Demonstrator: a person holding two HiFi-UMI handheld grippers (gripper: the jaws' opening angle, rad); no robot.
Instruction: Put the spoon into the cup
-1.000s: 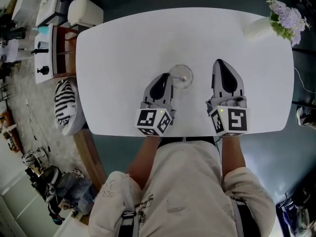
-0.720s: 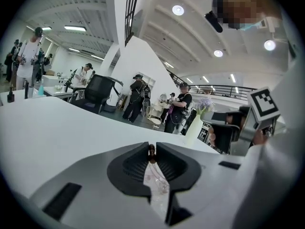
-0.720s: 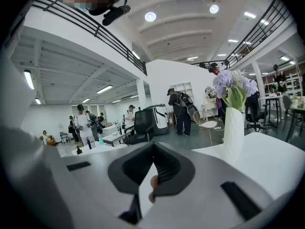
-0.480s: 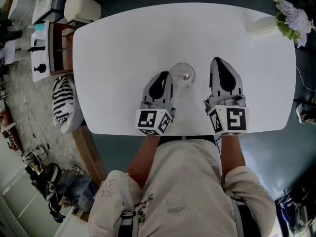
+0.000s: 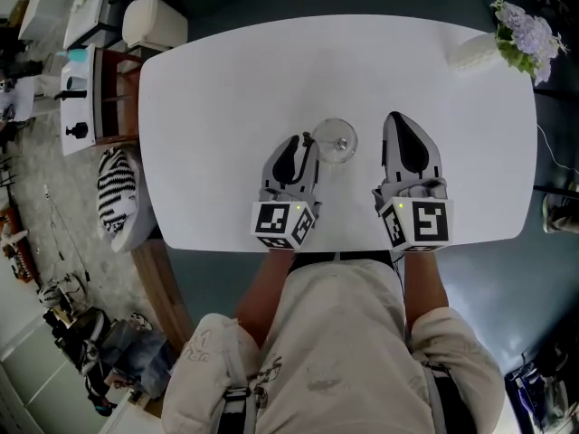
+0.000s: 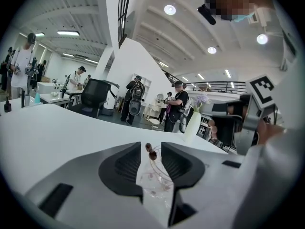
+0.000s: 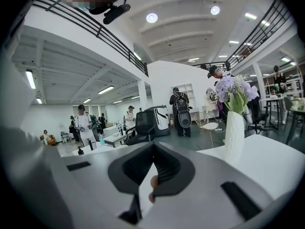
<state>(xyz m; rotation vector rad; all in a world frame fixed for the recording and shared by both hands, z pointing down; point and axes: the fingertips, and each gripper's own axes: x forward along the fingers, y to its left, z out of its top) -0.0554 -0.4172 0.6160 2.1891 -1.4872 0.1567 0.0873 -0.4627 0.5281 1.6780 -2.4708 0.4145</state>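
The white desk (image 5: 226, 89) spreads wide left of and beyond the cup (image 5: 333, 140); its near edge lies under both marker cubes. A vase (image 5: 475, 51) of flowers stands at the far right corner, well apart. The glass cup stands near the middle with the spoon (image 6: 152, 153) leaning inside it. The left gripper (image 5: 304, 141) sits at the cup, and its fingers (image 6: 127, 163) have just been opening, released, with the spoon handle between them. The right gripper (image 7: 153, 146) rests beside it, fingertips clenched together on nothing.
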